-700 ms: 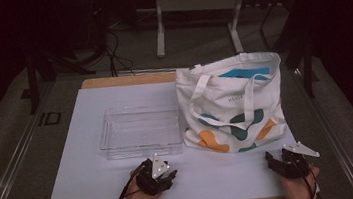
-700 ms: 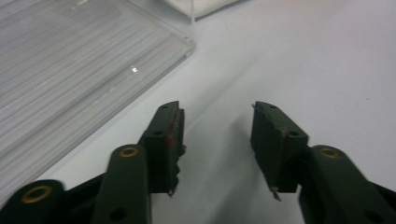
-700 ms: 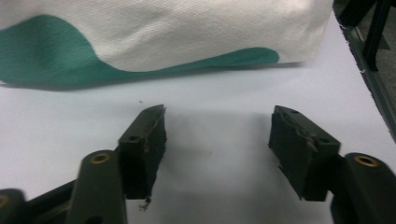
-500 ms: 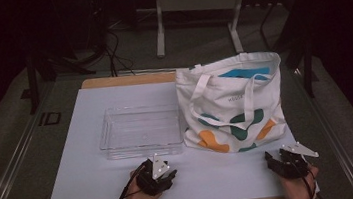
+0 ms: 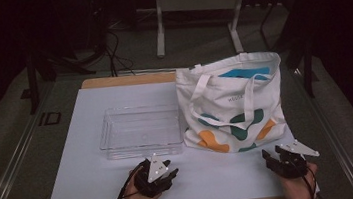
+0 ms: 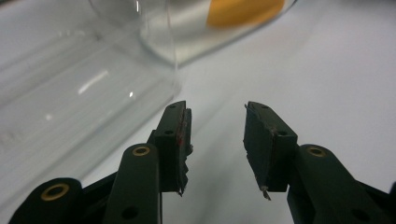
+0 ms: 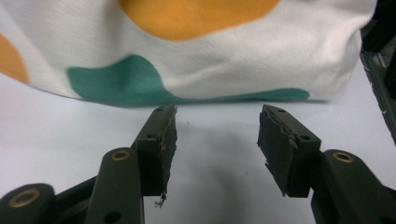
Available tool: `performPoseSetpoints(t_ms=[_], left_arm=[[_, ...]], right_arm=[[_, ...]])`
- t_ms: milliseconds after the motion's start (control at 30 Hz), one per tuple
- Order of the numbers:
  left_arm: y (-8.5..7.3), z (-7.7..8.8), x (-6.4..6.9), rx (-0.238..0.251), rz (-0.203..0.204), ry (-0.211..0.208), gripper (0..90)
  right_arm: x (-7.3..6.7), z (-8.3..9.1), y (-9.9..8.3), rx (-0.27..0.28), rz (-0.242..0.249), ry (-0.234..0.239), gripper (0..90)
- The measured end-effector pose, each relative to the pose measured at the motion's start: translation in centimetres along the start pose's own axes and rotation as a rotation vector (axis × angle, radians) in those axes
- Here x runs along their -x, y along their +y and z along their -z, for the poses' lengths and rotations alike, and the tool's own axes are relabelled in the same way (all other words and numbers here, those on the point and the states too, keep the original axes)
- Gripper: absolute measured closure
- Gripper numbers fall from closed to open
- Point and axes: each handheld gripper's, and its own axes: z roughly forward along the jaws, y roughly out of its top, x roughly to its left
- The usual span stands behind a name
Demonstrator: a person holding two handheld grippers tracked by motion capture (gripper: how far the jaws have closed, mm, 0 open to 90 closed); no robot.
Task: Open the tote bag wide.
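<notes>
A white tote bag (image 5: 233, 105) with orange, teal and blue patches lies on the right half of the white table top (image 5: 94, 189). Left of it stands a clear, empty plastic tray (image 5: 140, 131). My left gripper (image 5: 168, 168) rests on the table just in front of the tray's near right corner, open with nothing between its jaws. In the left gripper view that gripper (image 6: 217, 109) points past the tray (image 6: 70, 93) toward the bag's orange patch (image 6: 243, 9). My right gripper (image 5: 271, 155) sits near the bag's front right corner, open and holding nothing. The right gripper (image 7: 217, 112) faces the bag's lower edge (image 7: 233, 56).
The table's wooden rim (image 5: 127, 80) shows at the back edge. Beyond it on the dark floor stand a metal stand's legs (image 5: 159, 36) and loose cables (image 5: 109, 57). A metal rail (image 5: 10, 163) runs along the table's left side.
</notes>
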Motion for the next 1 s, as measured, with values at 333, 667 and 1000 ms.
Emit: performPoseSetpoints(t_ms=[333,667,1000], left_arm=[[3.1,1.5,-0.4,0.063,-0.001,-0.043,59.6],[5.9,1.2,-1.7,0.080,-0.007,-0.051,58.3],[7.7,0.5,-4.1,0.082,0.001,-0.035,56.9]], right_arm=[[0.5,1.8,1.3,0.019,0.027,0.012,48.7],[1.3,2.9,3.9,0.046,0.038,0.026,48.2],[1.6,2.4,6.1,0.046,0.053,0.024,47.6]])
